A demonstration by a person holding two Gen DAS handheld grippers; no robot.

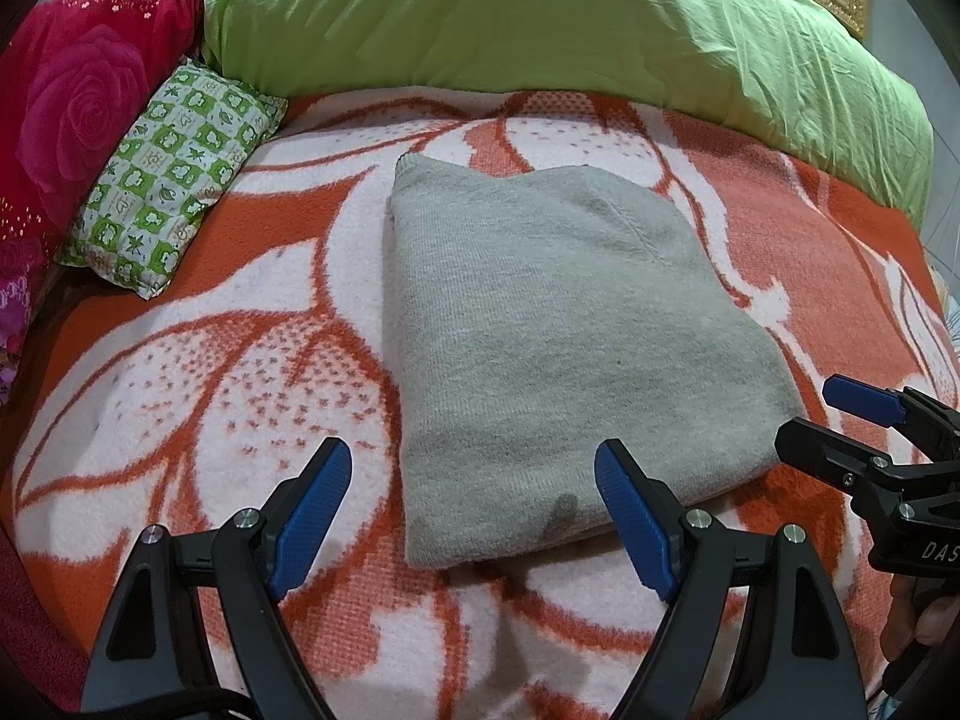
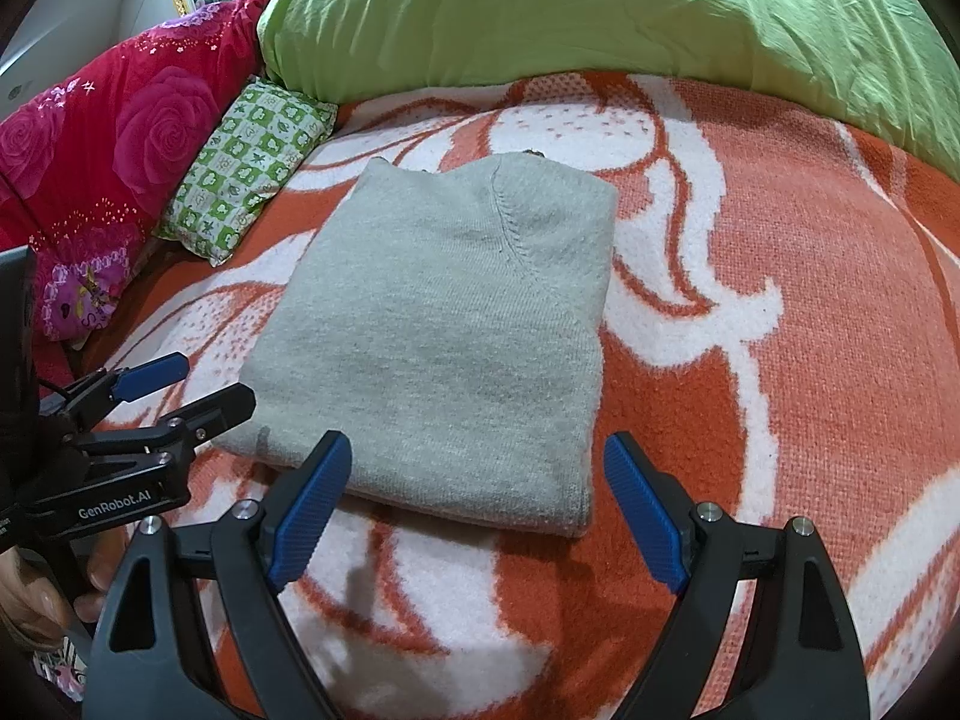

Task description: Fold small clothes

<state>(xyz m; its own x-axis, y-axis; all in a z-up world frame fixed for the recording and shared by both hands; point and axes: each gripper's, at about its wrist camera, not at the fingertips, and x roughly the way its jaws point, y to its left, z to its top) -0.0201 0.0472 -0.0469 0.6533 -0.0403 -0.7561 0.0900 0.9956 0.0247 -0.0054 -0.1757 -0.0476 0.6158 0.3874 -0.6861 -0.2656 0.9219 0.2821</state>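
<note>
I held my left gripper and right gripper spread wide and empty at the near edge of the folded grey knitted sweater, lying lengthwise ahead mid-bed on the orange-and-white floral blanket.

my left gripper spread wide over the near edge of the folded grey sweater on the orange-and-white blanket

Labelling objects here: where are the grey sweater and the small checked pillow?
grey sweater point(image 1: 564, 324): left wrist view, middle of the folded top layer.
small checked pillow point(image 2: 246, 180): right wrist view, centre of its patterned face.
</note>
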